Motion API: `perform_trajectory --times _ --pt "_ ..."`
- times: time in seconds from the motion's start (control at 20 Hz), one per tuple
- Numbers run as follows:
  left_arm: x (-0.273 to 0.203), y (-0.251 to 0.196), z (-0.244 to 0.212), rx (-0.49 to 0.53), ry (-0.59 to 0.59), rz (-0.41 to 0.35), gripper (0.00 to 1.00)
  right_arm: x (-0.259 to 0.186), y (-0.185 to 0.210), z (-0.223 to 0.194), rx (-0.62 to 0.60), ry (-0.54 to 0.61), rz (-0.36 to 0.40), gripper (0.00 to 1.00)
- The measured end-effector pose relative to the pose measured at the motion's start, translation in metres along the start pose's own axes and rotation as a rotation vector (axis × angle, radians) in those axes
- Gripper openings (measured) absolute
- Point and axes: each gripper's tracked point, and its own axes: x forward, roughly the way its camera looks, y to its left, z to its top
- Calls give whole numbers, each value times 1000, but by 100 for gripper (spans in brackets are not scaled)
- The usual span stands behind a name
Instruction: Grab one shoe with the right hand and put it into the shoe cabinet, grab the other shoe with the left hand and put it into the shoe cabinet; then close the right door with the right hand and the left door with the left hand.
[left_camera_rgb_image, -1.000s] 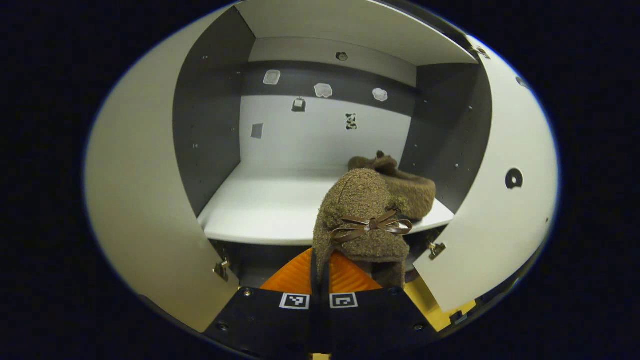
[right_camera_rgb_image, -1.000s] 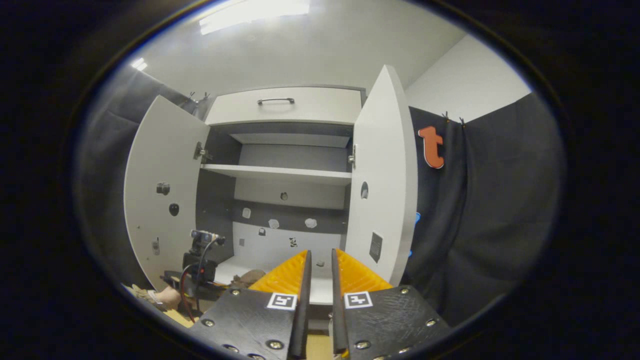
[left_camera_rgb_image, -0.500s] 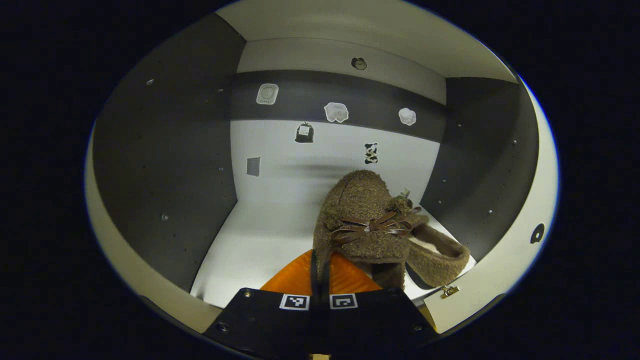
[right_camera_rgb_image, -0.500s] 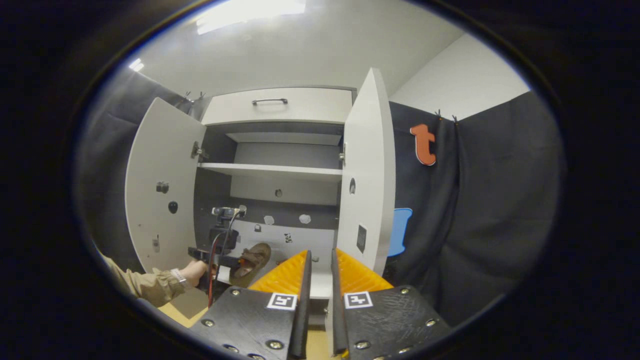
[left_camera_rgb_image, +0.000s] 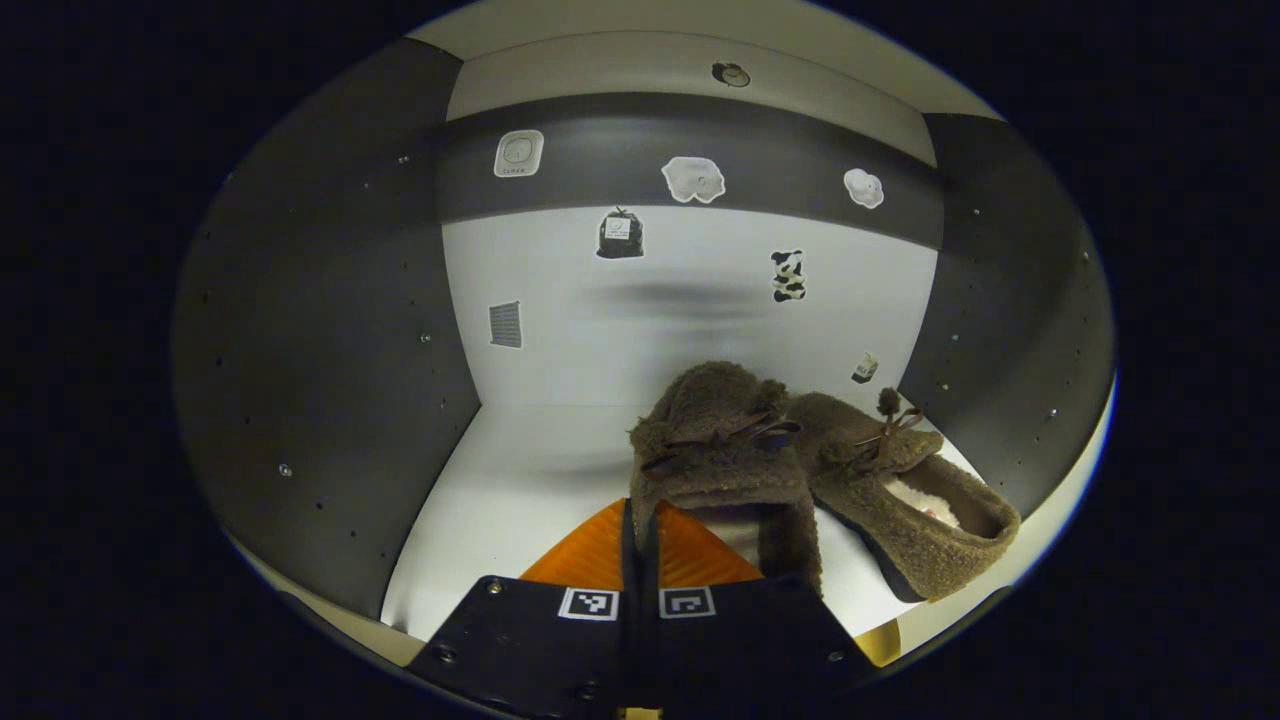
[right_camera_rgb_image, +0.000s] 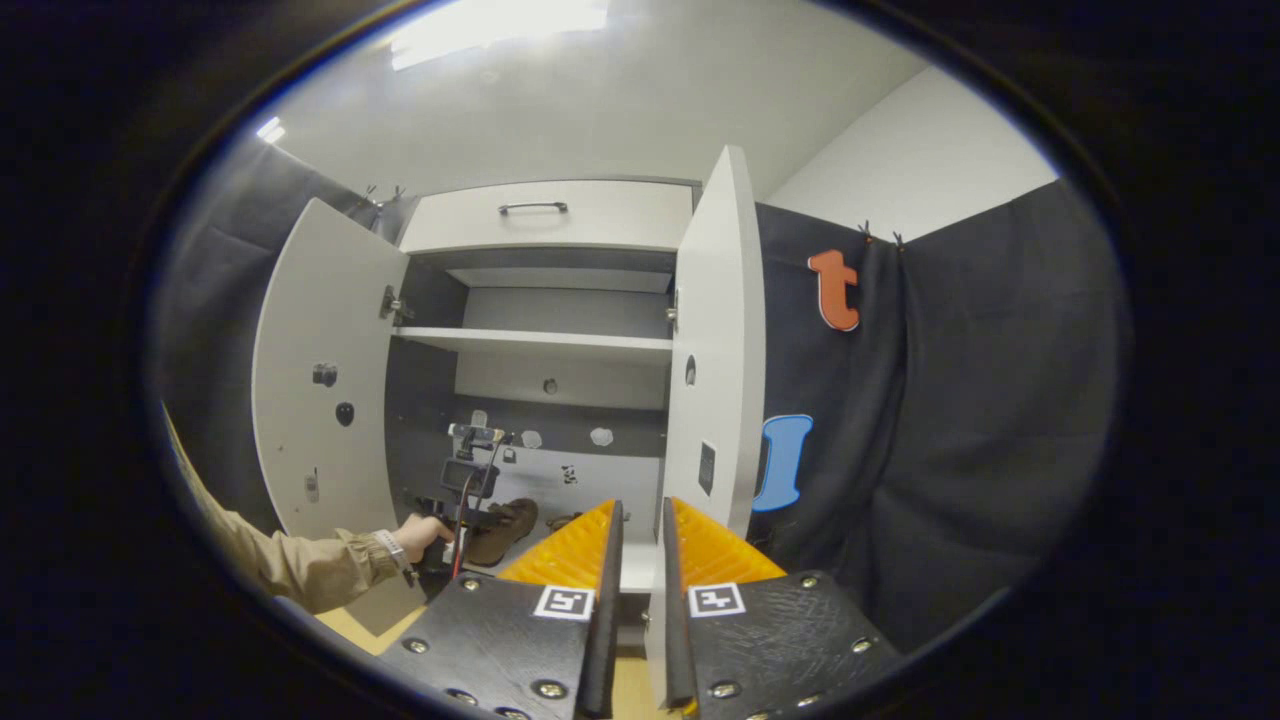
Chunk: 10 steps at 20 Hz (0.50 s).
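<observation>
In the left gripper view, my left gripper (left_camera_rgb_image: 640, 508) is shut on the heel of a fuzzy brown shoe (left_camera_rgb_image: 715, 445) with a brown bow. It holds the shoe low over the white bottom shelf (left_camera_rgb_image: 520, 490) inside the shoe cabinet. The other brown shoe (left_camera_rgb_image: 905, 500) lies on the shelf just to its right, close against it. In the right gripper view, my right gripper (right_camera_rgb_image: 640, 512) hangs back outside the cabinet; its orange fingers are nearly together with nothing between them. Farther off, a hand holds the left gripper (right_camera_rgb_image: 468, 490) with the shoe (right_camera_rgb_image: 505, 520) inside the cabinet.
Both cabinet doors stand open: the left door (right_camera_rgb_image: 320, 380) and the right door (right_camera_rgb_image: 712, 350), which is just ahead of my right gripper. An upper shelf (right_camera_rgb_image: 540, 342) and a drawer with a handle (right_camera_rgb_image: 532, 208) sit above. Dark side walls (left_camera_rgb_image: 330, 330) flank the compartment.
The left gripper has pushed deeper into the cabinet and lowered its shoe beside the other shoe. The right gripper has drifted slightly, so the right door looks more edge-on.
</observation>
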Motion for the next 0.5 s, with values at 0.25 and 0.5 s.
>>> perform_trajectory --times 0.25,0.5 --pt "1 -4 6 49 -7 -18 15 -6 -13 3 12 -11 -14 20" --pt "-29 -5 12 40 -48 -28 28 -13 -41 2 29 -17 -32 20"
